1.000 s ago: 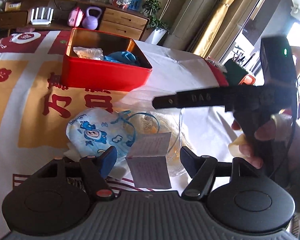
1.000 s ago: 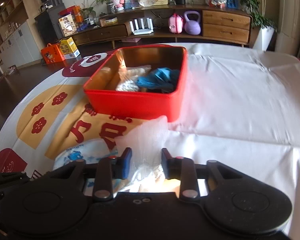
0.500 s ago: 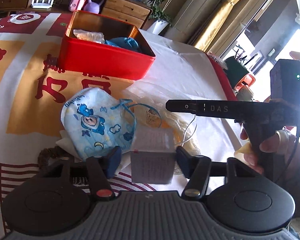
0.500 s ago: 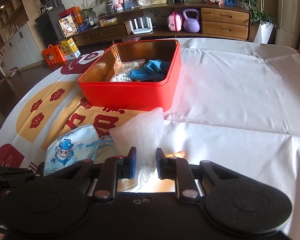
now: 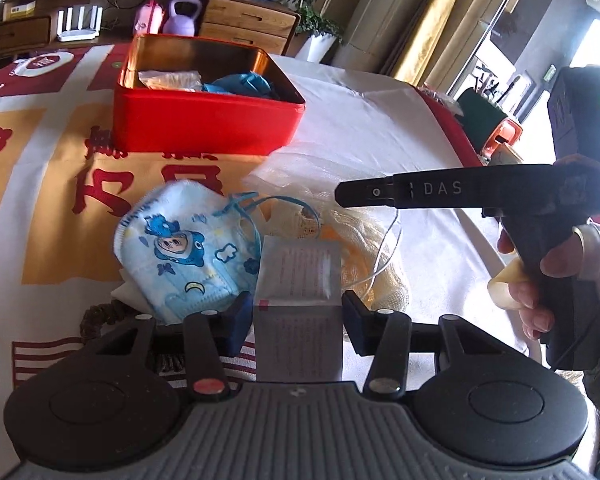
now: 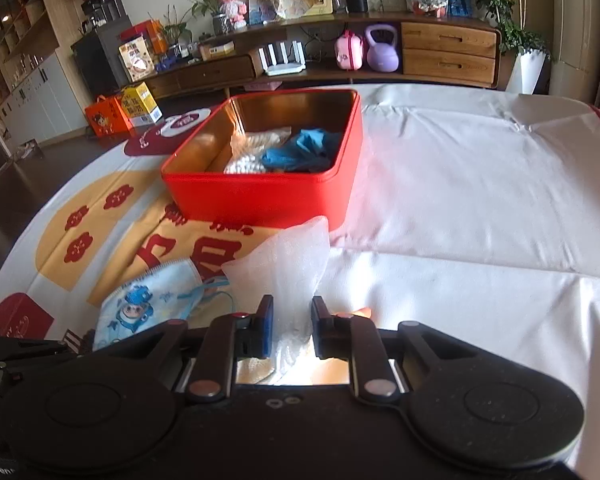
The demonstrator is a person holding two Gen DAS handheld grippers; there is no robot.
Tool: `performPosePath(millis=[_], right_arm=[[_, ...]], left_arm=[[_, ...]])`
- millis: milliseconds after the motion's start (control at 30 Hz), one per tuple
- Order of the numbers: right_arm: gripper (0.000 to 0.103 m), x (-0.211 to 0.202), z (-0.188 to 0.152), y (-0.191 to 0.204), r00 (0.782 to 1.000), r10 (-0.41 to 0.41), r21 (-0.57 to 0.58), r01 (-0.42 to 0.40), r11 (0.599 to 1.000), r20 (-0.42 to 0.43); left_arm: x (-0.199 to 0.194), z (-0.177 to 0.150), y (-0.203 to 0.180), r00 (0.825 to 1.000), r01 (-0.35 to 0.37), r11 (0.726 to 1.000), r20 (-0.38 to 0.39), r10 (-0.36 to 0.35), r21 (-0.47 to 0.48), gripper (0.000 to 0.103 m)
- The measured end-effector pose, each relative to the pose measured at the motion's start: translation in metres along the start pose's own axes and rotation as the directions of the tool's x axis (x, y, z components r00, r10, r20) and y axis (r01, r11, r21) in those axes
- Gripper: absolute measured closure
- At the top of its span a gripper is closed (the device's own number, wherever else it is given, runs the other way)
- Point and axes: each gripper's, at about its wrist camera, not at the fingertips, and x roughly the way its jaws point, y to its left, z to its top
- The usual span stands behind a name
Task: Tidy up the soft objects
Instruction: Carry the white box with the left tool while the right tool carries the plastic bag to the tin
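My right gripper [image 6: 291, 326] pinches the white foam sheet [image 6: 286, 264] just short of the red tin [image 6: 268, 196]; blue cloth [image 6: 304, 152] already inside. Left gripper [image 5: 296, 320] hangs open around the paper packet [image 5: 298, 276]; mask [image 5: 184, 256] waits.

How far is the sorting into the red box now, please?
Partly done. The red tin already holds a blue cloth item and a white packet. The right gripper is pinching white foam wrap. The cartoon face mask, paper sachet and mesh netting remain on the table.
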Motion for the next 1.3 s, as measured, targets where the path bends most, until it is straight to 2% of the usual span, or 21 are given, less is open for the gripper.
performPosePath(millis=[433, 767, 1033, 1300], right_arm=[[0.089, -0.049, 0.017, 0.009, 0.995, 0.03, -0.009, -0.029, 1.0, 0.096], [0.089, -0.071, 0.037, 0.02, 0.991, 0.044, -0.024, -0.042, 0.999, 0.124], [0.089, -0.07, 0.07, 0.027, 0.988, 0.036, -0.049, -0.029, 0.998, 0.153], [0.088, -0.049, 0.106, 0.024, 0.984, 0.016, -0.044, -0.008, 0.999, 0.177]], left_arm=[[-0.039, 0.016, 0.005, 0.997, -0.029, 0.998, 0.071, 0.033, -0.054, 0.056], [-0.067, 0.053, 0.004, 0.988, -0.063, 0.996, 0.138, 0.07, -0.057, 0.056], [-0.074, 0.093, 0.002, 0.978, -0.087, 0.996, 0.191, 0.088, -0.017, 0.055], [-0.062, 0.13, 0.007, 0.967, -0.119, 0.993, 0.23, 0.111, 0.022, 0.055]])
